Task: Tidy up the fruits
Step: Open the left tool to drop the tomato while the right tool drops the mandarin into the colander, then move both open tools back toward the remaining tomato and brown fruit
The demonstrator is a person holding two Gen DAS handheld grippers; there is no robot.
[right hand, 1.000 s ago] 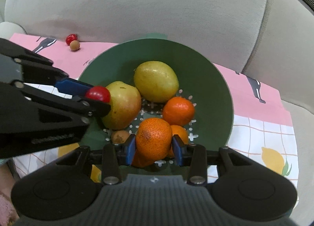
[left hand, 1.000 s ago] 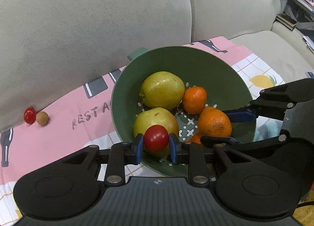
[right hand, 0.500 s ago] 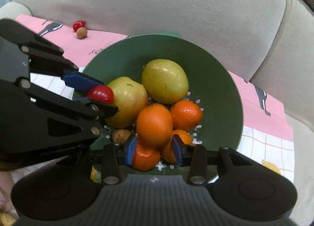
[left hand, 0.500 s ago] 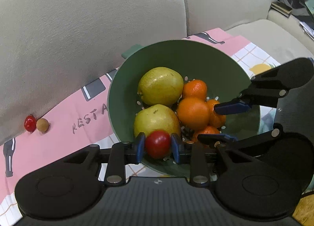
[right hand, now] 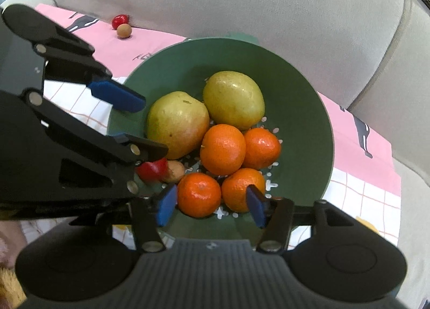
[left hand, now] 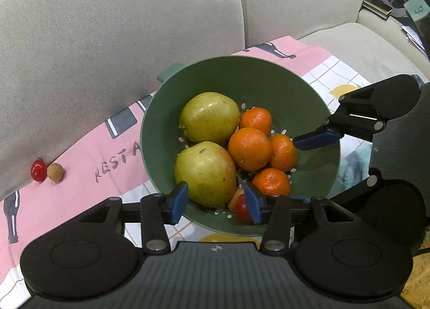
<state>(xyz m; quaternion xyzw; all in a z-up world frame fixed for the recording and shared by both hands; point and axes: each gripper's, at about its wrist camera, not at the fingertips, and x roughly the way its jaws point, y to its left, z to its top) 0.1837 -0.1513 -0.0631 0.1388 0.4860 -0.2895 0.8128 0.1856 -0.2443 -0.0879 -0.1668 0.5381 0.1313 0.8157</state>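
Note:
A green colander bowl [left hand: 268, 80] holds two yellow-green pears [left hand: 209, 117] and several oranges [left hand: 250, 148]. My left gripper [left hand: 216, 204] hangs over the bowl's near rim, its jaws opening, with no pad pressing on anything. A red cherry tomato [left hand: 240, 208] lies loose in the bowl behind its right fingertip. In the right wrist view that tomato [right hand: 151, 170] rests beside a small brown fruit [right hand: 176, 172]. My right gripper [right hand: 212, 205] is also opening above two oranges [right hand: 199, 197], touching neither.
The bowl [right hand: 295, 86] sits on a pink and checked cloth [left hand: 88, 153] spread over a beige sofa [left hand: 107, 27]. Another red tomato [left hand: 38, 170] and a brown fruit [left hand: 55, 172] lie on the cloth against the backrest. Books [left hand: 376, 5] lie far right.
Both grippers have opened. The cherry tomato has left the left gripper and lies in the bowl. The orange has left the right gripper and rests on the pile.

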